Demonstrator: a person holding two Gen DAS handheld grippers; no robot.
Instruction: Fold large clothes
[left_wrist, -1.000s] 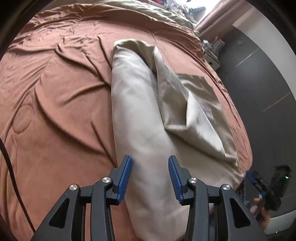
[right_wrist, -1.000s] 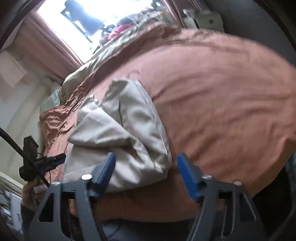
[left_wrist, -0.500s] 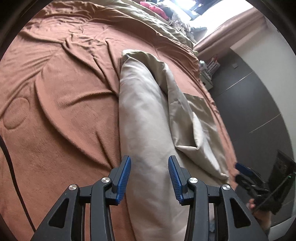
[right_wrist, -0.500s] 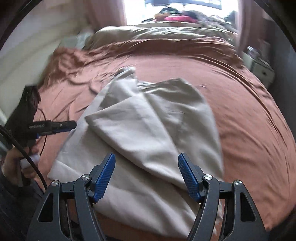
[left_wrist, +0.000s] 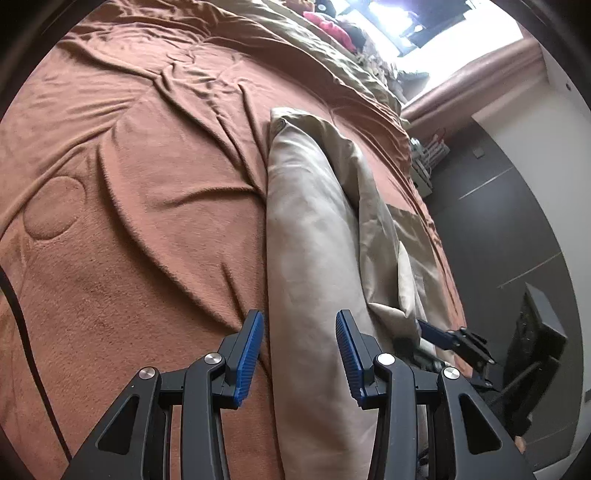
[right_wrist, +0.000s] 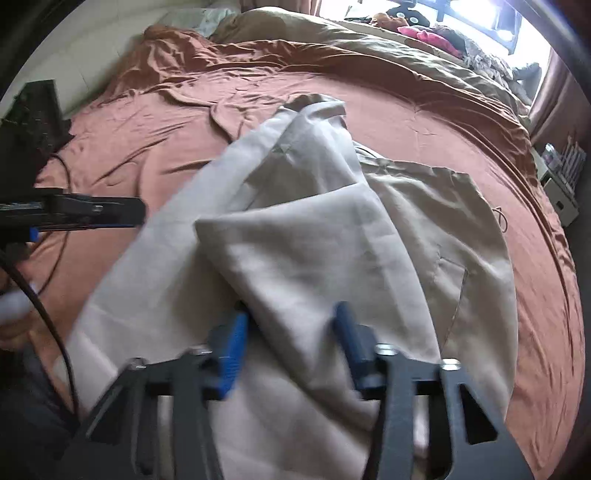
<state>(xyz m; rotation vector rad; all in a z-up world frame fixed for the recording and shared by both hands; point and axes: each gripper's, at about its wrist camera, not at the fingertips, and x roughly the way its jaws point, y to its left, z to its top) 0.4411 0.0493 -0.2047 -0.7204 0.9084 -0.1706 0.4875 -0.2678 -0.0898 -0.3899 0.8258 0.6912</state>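
Left wrist view: left gripper (left_wrist: 299, 345) fingers spread and gripping nothing, straddling the near end of the beige garment (left_wrist: 314, 229) that lies lengthwise on the rust-brown blanket (left_wrist: 129, 184); the right gripper (left_wrist: 448, 338) has closed in on the garment's right edge versus 0.5 s ago. Right wrist view: right gripper (right_wrist: 291, 332) has dropped low, fingers apart with a raised fold of the garment (right_wrist: 295, 236) between them, not clamped; frame blurred, no readable writing in either view.

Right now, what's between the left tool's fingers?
In the left wrist view, the open left tool straddles the near end of the beige garment; its folded left edge runs between the fingers, brown bedspread beside it.
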